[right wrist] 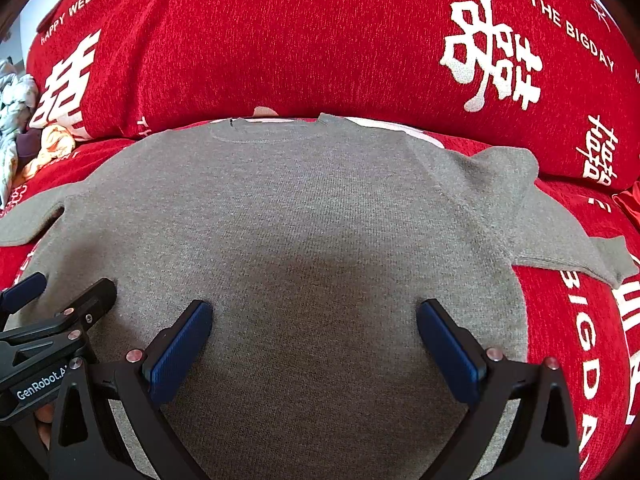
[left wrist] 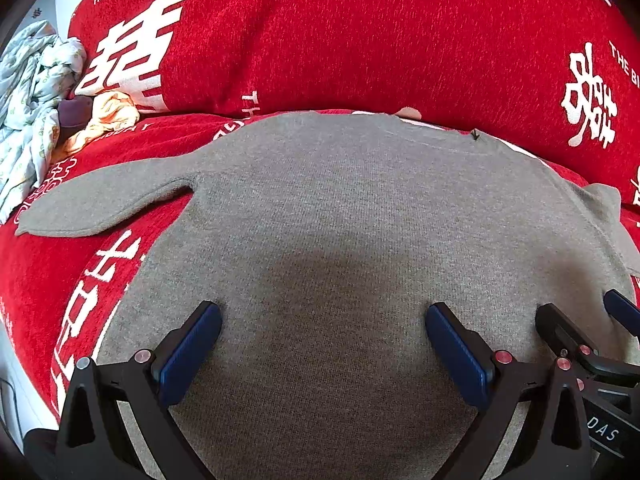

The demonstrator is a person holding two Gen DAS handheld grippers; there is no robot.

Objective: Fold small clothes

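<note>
inspector: your left gripper (left wrist: 323,354) has its jaws set wide apart, nothing between the blue pads, poised over the lower body of the small grey knitted sweater (left wrist: 340,240).

operator: and the right one?

inspector: your right gripper (right wrist: 314,350) is the same, jaws wide apart and holding nothing, over the sweater's lower body. the two grippers sit side by side, near each other; each shows at the edge of the other's view.

operator: where does the sweater lie?

inspector: spread flat on the red sofa seat with white lettering (right wrist: 580,340), neckline toward the red backrest cushion with white characters (right wrist: 300,40). its left sleeve (left wrist: 104,204) lies straight out on the seat; its right sleeve (right wrist: 560,236) is bent and rumpled near the shoulder.

operator: anything else on the sofa?

inspector: a heap of pale blue patterned cloth (left wrist: 32,92) and an orange and cream crumpled cloth (left wrist: 108,116) in the far left corner, well apart from the sweater.
</note>
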